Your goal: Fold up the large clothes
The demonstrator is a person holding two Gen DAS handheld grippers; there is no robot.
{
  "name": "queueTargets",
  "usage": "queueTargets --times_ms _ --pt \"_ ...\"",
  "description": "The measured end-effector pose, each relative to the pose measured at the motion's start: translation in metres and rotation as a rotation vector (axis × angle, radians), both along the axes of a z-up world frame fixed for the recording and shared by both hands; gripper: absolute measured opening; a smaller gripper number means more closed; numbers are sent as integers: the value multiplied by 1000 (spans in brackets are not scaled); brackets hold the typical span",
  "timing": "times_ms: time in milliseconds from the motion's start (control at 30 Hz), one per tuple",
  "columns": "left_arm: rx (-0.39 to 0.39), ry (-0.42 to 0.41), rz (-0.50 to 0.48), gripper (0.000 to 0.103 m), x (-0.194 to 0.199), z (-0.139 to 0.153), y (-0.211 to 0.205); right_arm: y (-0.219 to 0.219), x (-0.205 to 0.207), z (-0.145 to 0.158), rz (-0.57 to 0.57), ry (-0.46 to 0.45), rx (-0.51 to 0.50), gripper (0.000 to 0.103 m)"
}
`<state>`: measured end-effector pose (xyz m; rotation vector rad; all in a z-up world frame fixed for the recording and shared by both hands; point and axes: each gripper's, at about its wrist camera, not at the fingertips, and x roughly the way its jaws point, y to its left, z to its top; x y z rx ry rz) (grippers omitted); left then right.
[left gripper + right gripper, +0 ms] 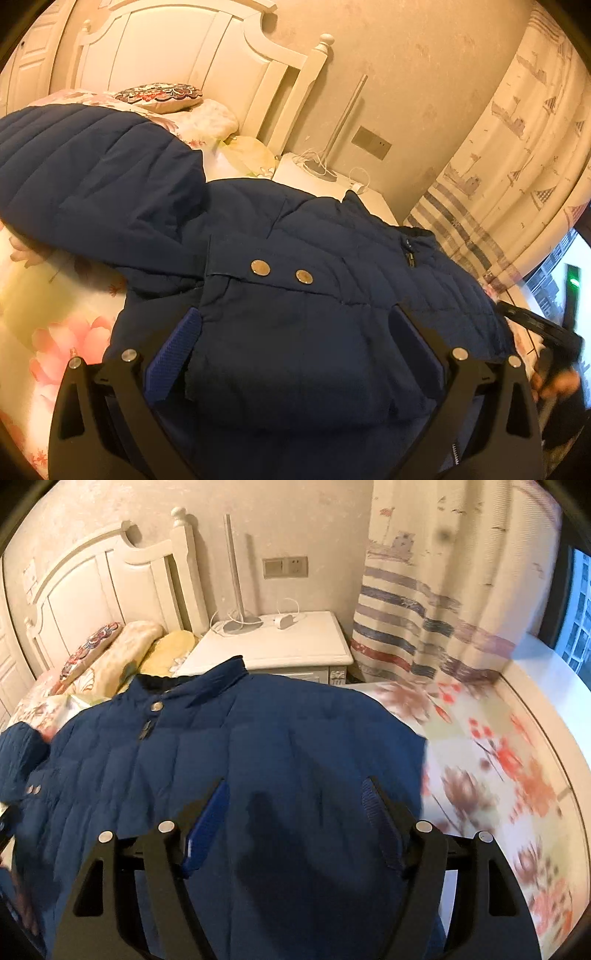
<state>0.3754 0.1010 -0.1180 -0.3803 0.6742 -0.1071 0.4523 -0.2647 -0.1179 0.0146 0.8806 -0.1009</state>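
Note:
A large navy quilted jacket lies on the flowered bed, collar toward the nightstand, one sleeve spread to the left with a snap cuff tab over the body. My left gripper is open, its blue pads on either side of a bunched fold of the jacket near the hem. In the right wrist view the jacket fills the middle, with its collar at the far end. My right gripper is open over the jacket's right side, the fabric bulging between the fingers.
The flowered bedsheet shows to the right and also in the left wrist view. A white nightstand with a lamp base and charger stands past the collar. A headboard, pillows and a striped curtain lie behind. The other gripper shows at the right edge.

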Motion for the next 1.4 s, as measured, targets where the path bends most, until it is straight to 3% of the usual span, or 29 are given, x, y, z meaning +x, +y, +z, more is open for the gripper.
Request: queueTargets --times_ms 33,67,133,300,400,467,533,567,667,733,800,867,933,967,1000,1067,1133,1200,1300,1333,1400 --pt "-1 2 -1 101 0 0 0 -3 17 -19 -17 113 -27 78" --pt "-5 5 -3 101 0 -1 1 -8 25 -26 -35 156 0 80" --pt "-10 9 -2 101 1 -1 2 -12 30 -20 -57 168 20 82" --pt "-2 26 -2 101 4 -2 1 -2 43 0 -47 43 -6 83" --pt "3 33 -4 101 5 -3 1 -4 61 -28 -43 133 2 88" --pt "-3 37 -2 101 4 -4 3 -5 60 -25 -64 147 33 90" --pt "-11 37 1 101 4 -4 4 -2 50 -13 -121 156 33 90" --pt "-15 38 4 101 4 -4 5 4 36 -1 -115 109 49 90" --pt "-14 49 11 101 6 -5 5 42 -17 19 24 -8 61 92" --pt "-15 50 11 101 6 -6 5 70 -44 12 110 -3 35 94" --pt "-22 48 11 101 6 -6 6 94 -56 -14 178 53 -15 95" --pt "-45 43 15 101 4 -5 9 101 -60 -33 175 49 -46 95" --pt "-119 30 3 101 1 -4 21 98 -62 -31 149 25 -27 94" --pt "-160 31 4 101 -2 0 31 94 -68 -24 103 -33 -43 90" --pt "-203 15 24 101 -7 7 47 88 -81 -14 51 -128 -42 91" --pt "-277 -56 145 101 -22 23 89 79 -87 -7 45 -179 11 92" --pt "-336 -83 324 101 -36 33 139 77 -81 -14 64 -129 21 93" --pt "-384 -51 464 101 -41 35 197 80 -80 -19 71 -101 9 93" --pt "-390 11 658 100 -48 29 273 85 -79 -22 105 -94 -7 94" --pt "-407 5 706 100 -51 26 300 89 -79 -25 110 -82 -13 95" --pt "-472 -5 711 100 -48 19 343 89 -75 -32 109 -30 1 95"
